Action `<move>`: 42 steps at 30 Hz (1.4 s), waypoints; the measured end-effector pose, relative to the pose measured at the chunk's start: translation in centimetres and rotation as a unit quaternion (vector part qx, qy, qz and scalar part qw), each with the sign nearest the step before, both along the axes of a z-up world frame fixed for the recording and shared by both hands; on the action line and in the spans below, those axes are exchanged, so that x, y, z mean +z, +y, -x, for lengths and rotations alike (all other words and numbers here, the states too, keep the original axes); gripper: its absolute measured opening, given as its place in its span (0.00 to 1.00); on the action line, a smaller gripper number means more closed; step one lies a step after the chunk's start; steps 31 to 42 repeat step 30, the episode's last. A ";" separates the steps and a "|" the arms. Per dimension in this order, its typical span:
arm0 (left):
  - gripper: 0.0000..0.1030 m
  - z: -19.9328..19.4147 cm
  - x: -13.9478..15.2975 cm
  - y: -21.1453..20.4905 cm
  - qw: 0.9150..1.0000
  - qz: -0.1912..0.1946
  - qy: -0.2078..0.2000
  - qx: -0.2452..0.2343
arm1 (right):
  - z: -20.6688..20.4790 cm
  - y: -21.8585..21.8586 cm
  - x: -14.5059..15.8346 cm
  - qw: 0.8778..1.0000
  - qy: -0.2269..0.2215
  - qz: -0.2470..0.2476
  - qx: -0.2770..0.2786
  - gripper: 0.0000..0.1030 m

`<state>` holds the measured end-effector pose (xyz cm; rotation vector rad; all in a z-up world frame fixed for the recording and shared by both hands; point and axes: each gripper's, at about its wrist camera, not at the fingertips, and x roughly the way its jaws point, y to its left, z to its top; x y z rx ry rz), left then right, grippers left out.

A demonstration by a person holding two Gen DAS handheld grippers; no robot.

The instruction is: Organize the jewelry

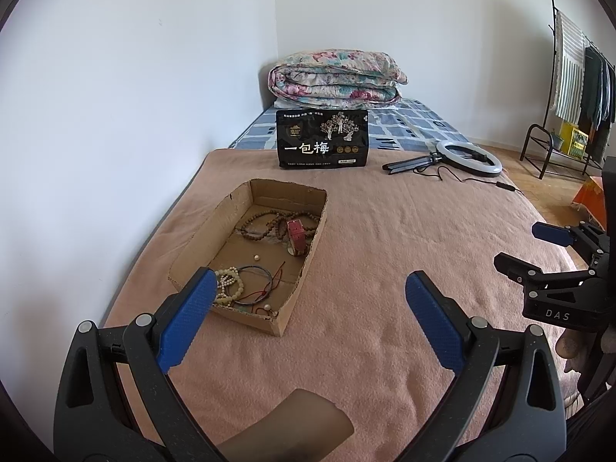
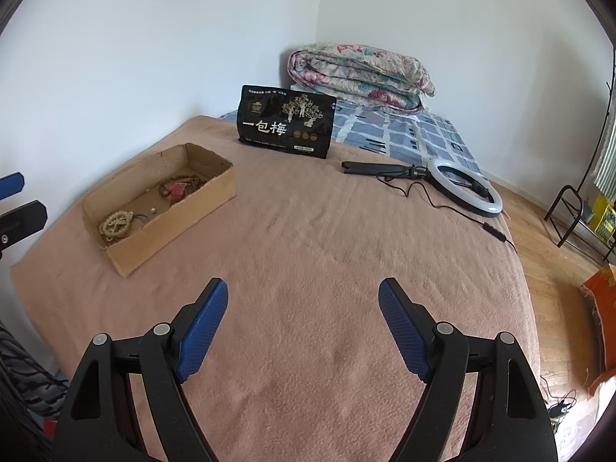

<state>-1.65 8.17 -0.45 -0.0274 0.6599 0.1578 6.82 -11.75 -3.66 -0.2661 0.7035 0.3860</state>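
An open cardboard box [image 1: 304,238] lies on a pink blanket [image 1: 385,238]; it also shows in the right wrist view [image 2: 173,223]. Inside are brown bead strings [image 1: 261,223], a red watch [image 1: 295,236], cream bead bracelets [image 1: 231,285], a thin dark bangle [image 1: 256,285], red cords and loose pearls. My left gripper [image 1: 308,288] is open and empty, hovering just right of the box's near end. My right gripper [image 2: 302,296] is open and empty above bare blanket, well to the right of the box; it also appears in the left wrist view [image 1: 539,250].
A black snack bag [image 1: 322,138] stands behind the box. A ring light with tripod and cable [image 1: 467,159] lies at the blanket's far right edge. A folded floral quilt [image 1: 337,77] sits in the corner. A clothes rack [image 1: 577,88] stands on the wooden floor to the right.
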 end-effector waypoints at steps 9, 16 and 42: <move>0.97 0.0 0.0 0.0 1.000 0.000 0.000 -0.001 | 0.1 -0.1 0.0 1.000 0.001 0.001 0.000 0.78; 0.97 -0.1 0.0 0.1 1.000 0.002 0.004 -0.002 | 0.0 0.0 0.0 1.000 0.002 0.001 0.000 0.78; 0.97 0.4 0.0 0.3 1.000 -0.014 -0.005 0.009 | 0.0 0.0 -0.4 1.000 0.008 0.004 0.003 0.78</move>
